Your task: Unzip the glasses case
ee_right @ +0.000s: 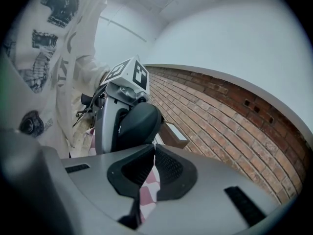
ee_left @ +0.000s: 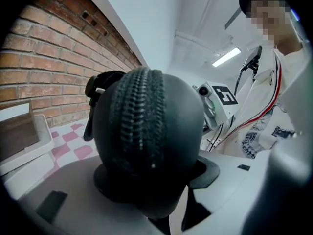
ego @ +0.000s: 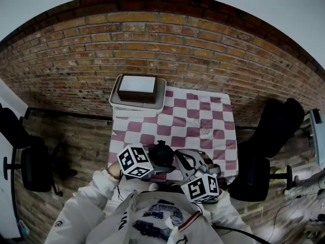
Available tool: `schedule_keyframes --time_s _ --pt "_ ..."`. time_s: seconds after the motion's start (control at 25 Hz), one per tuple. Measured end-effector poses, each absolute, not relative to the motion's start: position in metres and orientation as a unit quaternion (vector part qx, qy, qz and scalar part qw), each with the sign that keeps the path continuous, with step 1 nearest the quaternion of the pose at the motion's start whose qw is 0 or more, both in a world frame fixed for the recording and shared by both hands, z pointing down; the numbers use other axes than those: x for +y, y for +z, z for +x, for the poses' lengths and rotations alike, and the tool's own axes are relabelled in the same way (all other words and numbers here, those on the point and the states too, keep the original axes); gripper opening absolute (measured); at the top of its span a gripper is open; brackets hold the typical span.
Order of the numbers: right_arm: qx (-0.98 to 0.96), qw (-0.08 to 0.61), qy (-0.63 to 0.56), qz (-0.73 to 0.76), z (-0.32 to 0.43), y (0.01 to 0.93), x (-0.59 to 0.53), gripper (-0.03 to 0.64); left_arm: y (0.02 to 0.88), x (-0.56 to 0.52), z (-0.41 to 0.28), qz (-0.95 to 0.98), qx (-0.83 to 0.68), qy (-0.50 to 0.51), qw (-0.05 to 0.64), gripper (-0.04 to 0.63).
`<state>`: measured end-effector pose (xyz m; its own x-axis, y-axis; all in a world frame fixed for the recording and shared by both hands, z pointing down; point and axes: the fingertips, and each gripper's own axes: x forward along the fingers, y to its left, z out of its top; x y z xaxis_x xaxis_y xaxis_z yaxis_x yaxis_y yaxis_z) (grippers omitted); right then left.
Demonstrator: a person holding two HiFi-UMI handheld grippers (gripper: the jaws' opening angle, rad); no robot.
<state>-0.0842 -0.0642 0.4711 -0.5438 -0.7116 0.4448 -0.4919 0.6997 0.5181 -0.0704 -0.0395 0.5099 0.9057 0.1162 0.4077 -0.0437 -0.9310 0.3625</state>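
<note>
Holding the zipped glasses case (ee_left: 146, 126) is the left hand-held gripper (ee_left: 155, 177).

Glasses case (ee_left: 146, 141) showing matte black with a ribbed zip track, tablecloth (ego: 198, 118) displaying dusky-pink and white checks, brick wall (ego: 152, 39) appearing red-brown with pale mortar lines, marker cubes (ego: 136, 160) bearing black-and-white squares, jacket (ego: 91, 207) showing white with dark print.

Matt, smooth glasses case (ee_left: 146, 146) with ribbed zip (ee_left: 139, 111); soft checked tablecloth (ego: 198, 118); rough brickwork (ego: 152, 39).
</note>
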Motion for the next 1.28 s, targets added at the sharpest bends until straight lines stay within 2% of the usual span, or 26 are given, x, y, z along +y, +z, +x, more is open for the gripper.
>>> schedule_keyframes --time_s 0.96,1.28 --pt "-0.863 0.326 -0.169 0.348 -0.07 0.472 -0.06 0.018 0.523 -0.031 -0.056 0.952 0.026 0.247 0.178 0.259" --pt "-0.886 0.293 -0.107 0.342 -0.063 0.477 -0.061 0.02 0.531 -0.034 -0.049 0.953 0.02 0.256 0.163 0.259"
